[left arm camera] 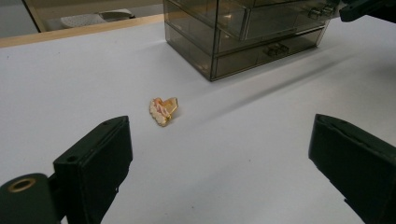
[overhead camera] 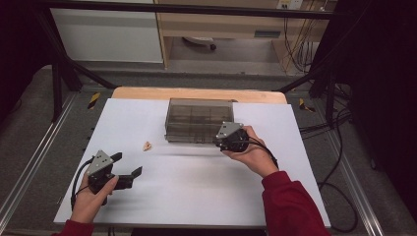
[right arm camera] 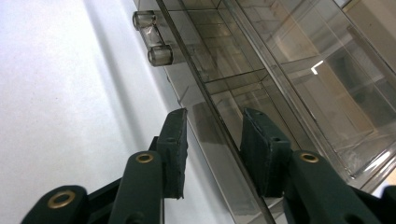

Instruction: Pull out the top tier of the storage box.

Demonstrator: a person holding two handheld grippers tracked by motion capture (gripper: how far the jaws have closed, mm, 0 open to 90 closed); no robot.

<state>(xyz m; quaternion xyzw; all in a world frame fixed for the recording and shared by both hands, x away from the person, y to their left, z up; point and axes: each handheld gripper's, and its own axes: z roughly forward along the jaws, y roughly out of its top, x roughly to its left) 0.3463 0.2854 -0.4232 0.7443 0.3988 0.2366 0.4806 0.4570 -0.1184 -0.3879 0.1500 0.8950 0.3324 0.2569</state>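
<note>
Nearest, on the white table sheet [overhead camera: 196, 191]: left gripper [overhead camera: 129, 169] parked low with jaws spread wide and nothing between them, probably waiting its turn. Just ahead of it in the left gripper view, a small peach-and-gold hair clip [left arm camera: 163, 110] lying loose, well apart from the smoky drawer organizer [overhead camera: 199, 120] at mid-table. Farther on, right gripper [overhead camera: 222, 140] pushed up against that organizer's front right corner. From above, jaws hidden under hand and plate; along the right gripper view, pads [right arm camera: 175, 149] straddling a drawer front's thin edge, gaps visible, not yet pinching, likely for pulling it open. Clear drawer handle [right arm camera: 152, 38] beyond.
</note>
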